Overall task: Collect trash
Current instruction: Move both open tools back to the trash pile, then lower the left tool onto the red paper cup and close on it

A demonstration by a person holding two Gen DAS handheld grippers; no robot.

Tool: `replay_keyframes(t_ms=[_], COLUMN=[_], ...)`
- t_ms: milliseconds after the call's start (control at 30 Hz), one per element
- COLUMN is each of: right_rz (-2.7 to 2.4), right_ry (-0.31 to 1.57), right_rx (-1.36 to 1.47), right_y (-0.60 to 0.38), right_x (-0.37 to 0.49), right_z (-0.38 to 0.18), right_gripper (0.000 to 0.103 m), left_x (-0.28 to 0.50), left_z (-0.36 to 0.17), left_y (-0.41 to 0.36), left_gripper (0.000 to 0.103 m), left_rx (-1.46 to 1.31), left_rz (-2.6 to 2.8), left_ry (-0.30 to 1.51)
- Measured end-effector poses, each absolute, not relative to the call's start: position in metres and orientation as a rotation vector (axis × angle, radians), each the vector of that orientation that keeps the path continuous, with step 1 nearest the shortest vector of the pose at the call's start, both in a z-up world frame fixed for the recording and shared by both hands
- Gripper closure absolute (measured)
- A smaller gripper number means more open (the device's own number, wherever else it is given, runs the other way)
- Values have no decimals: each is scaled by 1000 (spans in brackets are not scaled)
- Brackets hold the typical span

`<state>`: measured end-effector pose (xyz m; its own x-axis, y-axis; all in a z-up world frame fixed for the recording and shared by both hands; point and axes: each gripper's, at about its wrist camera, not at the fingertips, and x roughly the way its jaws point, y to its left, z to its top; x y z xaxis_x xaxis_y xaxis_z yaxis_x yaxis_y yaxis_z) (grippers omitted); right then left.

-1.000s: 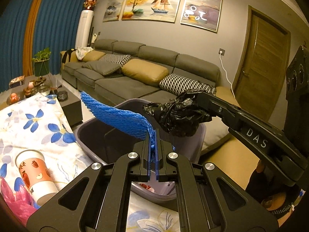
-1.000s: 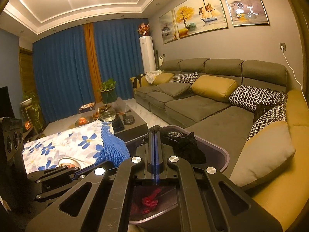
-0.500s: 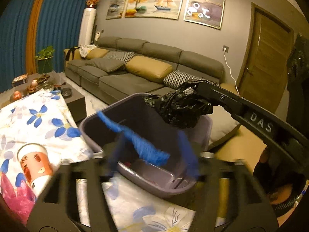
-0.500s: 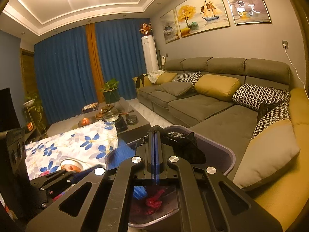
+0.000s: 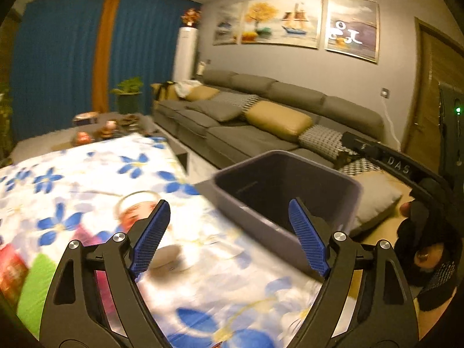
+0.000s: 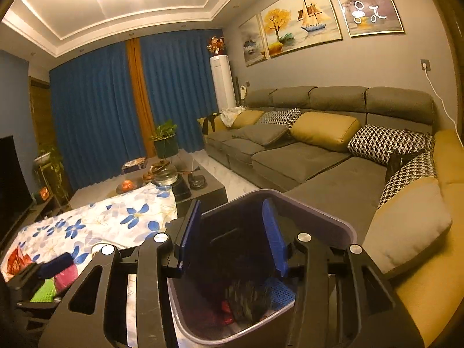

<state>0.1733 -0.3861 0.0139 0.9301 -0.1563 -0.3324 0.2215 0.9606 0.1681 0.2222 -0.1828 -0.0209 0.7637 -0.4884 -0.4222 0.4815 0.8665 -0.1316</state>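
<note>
Now both empty, left hand-held gripper (image 5: 229, 233) spread wide, right hand-held gripper (image 6: 232, 233) parted above upright bin (image 6: 333, 226).

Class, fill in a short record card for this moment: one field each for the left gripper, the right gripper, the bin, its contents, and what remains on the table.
left gripper: open, empty, above the floral tablecloth
right gripper: open, empty, over the bin
bin: grey, open-topped, beside the table
bin contents: black bag, blue mesh, something red
on the table: paper cup, blurred pink and green wrappers
</note>
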Motion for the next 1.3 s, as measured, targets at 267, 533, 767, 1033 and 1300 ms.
replay_keyframes(t_ms=[267, 533, 767, 1033, 1300], right_rz=[-173, -77, 29, 124, 144], right_ry=[290, 277, 276, 328, 349], right_rx=[153, 129, 92, 87, 69], right_y=[-351, -299, -242, -196, -183], right_x=[150, 116, 92, 81, 75], right_z=[19, 20, 15, 4, -3], right_gripper=[37, 27, 26, 26, 26], left_x=[187, 134, 94, 74, 96], left_z=[-11, -11, -24, -41, -60], left_y=[-134, -60, 4, 42, 47], left_gripper=[21, 21, 21, 21, 21], left_rx=[-12, -46, -60, -95, -133], left_rz=[-372, -191, 1, 55, 27], left_ry=[426, 392, 424, 497, 598])
